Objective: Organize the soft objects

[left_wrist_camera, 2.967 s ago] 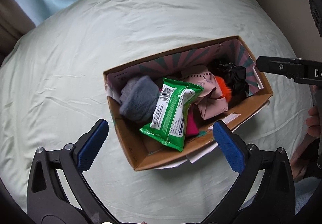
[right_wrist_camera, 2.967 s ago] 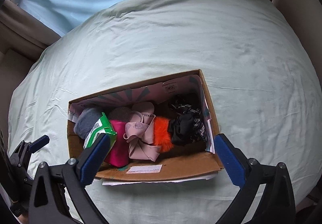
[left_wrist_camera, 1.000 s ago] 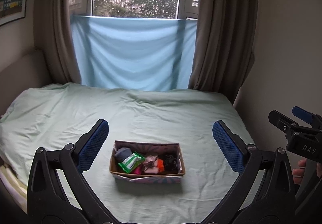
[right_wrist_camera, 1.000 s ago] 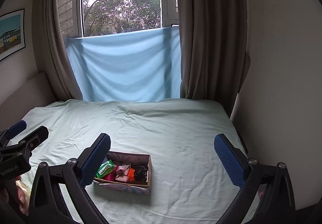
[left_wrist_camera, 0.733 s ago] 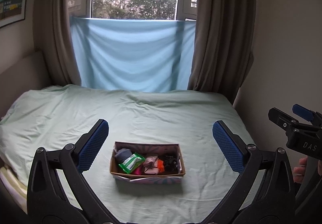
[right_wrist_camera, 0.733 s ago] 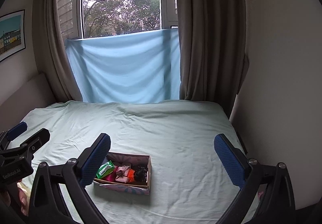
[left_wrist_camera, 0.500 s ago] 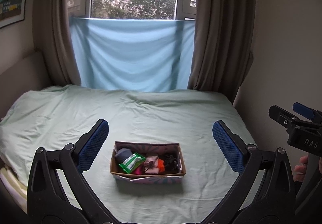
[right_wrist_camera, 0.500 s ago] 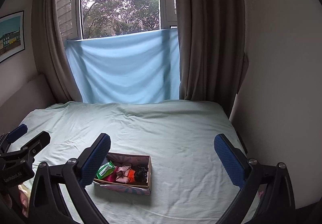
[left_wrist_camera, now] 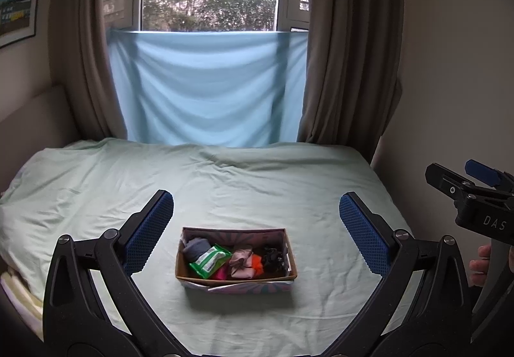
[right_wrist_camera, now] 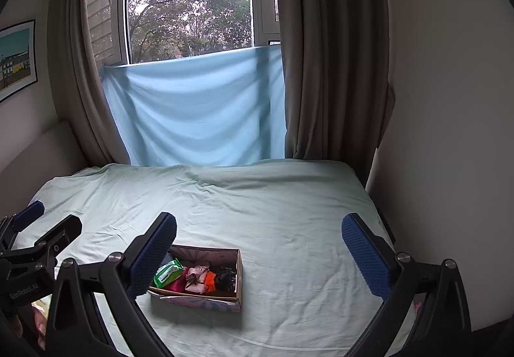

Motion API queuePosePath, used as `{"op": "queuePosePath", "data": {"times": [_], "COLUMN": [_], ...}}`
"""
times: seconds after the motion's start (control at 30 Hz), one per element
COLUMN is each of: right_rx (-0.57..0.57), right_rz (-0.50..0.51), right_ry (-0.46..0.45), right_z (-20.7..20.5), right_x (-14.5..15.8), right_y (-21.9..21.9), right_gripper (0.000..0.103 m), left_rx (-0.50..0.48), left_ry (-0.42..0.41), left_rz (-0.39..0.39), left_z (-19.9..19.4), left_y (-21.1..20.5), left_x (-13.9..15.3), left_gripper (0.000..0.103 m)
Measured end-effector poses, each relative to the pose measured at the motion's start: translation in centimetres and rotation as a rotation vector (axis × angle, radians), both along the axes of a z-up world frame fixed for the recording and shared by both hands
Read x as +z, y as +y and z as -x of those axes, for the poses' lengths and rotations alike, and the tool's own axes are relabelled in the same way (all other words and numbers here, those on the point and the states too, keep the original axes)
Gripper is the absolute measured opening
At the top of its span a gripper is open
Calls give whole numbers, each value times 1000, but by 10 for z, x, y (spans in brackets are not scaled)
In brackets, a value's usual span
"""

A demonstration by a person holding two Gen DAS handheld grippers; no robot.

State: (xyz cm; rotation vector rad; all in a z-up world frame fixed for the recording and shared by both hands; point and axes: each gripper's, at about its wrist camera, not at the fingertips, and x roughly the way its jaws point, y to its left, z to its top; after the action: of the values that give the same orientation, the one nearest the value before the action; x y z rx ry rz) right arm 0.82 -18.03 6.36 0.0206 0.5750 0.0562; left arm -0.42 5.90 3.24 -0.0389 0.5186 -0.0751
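While both grippers hang wide open and empty above its near end, the bed (left_wrist_camera: 257,183) under a pale green sheet fills most of each view, and everything else sits relative to it. Behind its far edge hangs a light blue cloth (left_wrist_camera: 205,90) across the lower window, with brown curtains (left_wrist_camera: 347,52) on either side; a framed picture (right_wrist_camera: 16,58) hangs on the wall above the bed's left side. Near the bed's front, roughly in the middle, sits an open cardboard box (left_wrist_camera: 236,280) with a patterned inside wall. It holds, from left to right, a grey bundle (left_wrist_camera: 196,247), a green packet (left_wrist_camera: 210,261) with a white label too small to read, something bright pink (left_wrist_camera: 220,274), a pale pink bow (left_wrist_camera: 241,263), an orange tuft (left_wrist_camera: 257,263) and a black tangle (left_wrist_camera: 274,259). The left gripper (left_wrist_camera: 256,233) has its blue pads far apart with nothing between them, as does the right gripper (right_wrist_camera: 259,256). The right one's body reads "DAS" in the left view; the left one's body carries small white lettering that cannot be made out.
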Motion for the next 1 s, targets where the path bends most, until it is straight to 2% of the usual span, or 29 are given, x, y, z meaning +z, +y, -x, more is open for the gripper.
{"op": "queuePosePath", "data": {"times": [1.0], "right_rx": [-7], "right_rz": [-7], "right_ry": [-9], "right_z": [-5], "right_x": [-2], "right_y": [5], "right_gripper": [102], "left_rx": [6], "left_ry": [-34], "left_rz": [-7], "left_z": [-11], "left_y": [3], "left_x": [6], "left_gripper": [103]}}
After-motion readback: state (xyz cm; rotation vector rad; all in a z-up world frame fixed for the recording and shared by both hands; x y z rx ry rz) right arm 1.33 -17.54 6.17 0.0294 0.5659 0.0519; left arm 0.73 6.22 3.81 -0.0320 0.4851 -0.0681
